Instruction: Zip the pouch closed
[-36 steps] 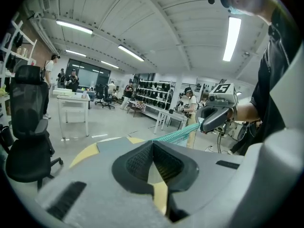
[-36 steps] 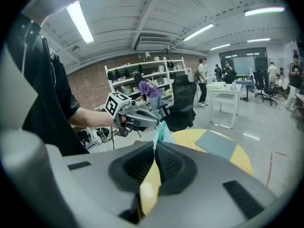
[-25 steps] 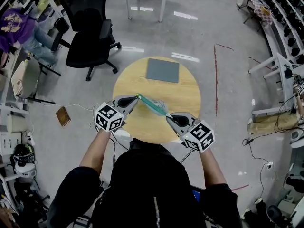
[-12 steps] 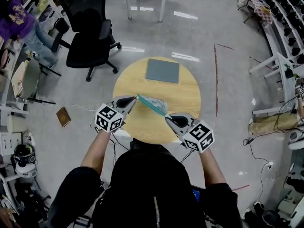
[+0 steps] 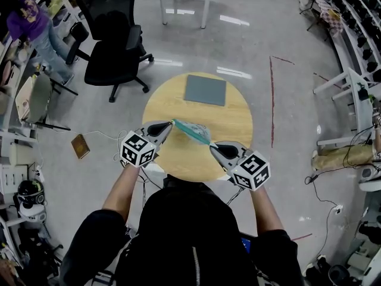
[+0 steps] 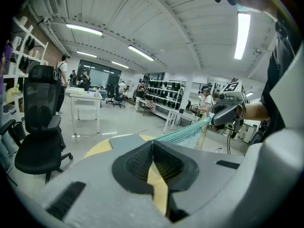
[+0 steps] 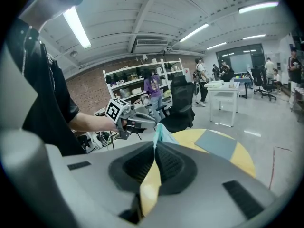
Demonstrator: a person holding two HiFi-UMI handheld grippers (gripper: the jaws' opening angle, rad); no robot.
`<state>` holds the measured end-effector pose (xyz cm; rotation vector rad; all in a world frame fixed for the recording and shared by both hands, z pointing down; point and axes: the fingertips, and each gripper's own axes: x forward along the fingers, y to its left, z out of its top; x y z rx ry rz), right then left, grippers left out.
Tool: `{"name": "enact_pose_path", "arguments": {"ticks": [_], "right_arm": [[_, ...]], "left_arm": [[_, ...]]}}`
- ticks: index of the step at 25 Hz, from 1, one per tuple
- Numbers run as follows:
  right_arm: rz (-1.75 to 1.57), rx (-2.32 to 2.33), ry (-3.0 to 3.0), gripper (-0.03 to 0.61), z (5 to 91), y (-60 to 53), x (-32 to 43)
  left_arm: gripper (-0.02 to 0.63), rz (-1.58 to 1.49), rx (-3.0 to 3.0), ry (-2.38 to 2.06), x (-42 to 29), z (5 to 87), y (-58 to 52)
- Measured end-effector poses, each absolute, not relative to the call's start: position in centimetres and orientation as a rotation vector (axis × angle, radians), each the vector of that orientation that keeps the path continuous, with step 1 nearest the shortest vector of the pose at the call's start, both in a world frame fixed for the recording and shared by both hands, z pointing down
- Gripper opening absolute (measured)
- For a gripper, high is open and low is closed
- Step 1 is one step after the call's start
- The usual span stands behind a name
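A teal zip pouch (image 5: 191, 131) hangs stretched in the air above the round wooden table (image 5: 232, 121), between my two grippers. My left gripper (image 5: 171, 124) is shut on the pouch's left end, and the pouch's zip edge (image 6: 183, 133) runs away from its tips toward the other gripper. My right gripper (image 5: 211, 146) is shut on the pouch's right end; the teal fabric (image 7: 160, 133) sticks up from its closed tips. Whether a zip pull is in either grip cannot be told.
A flat grey mat (image 5: 205, 89) lies on the far side of the table. A black office chair (image 5: 113, 43) stands on the floor beyond the table at the left. A white table's legs (image 5: 181, 2) are further back. A person (image 5: 36, 28) is at far left.
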<state>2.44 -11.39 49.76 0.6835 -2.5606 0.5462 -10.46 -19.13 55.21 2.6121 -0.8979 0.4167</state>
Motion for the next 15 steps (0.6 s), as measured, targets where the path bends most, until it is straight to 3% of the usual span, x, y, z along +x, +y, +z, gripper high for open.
{"name": "enact_pose_path", "arguments": {"ticks": [10,15], "right_arm": [[0.539,0.710,-2.578,0.012,49.2,-12.6,2.3],[0.548,0.713,-2.565,0.012,49.7,-12.6,2.5]], "left_arm": [[0.059,0.400,2.667,-0.851,-9.5,54.5,-18.6],[0.039,0.366,2.684,-0.870,-9.5,53.3,-18.9]]}}
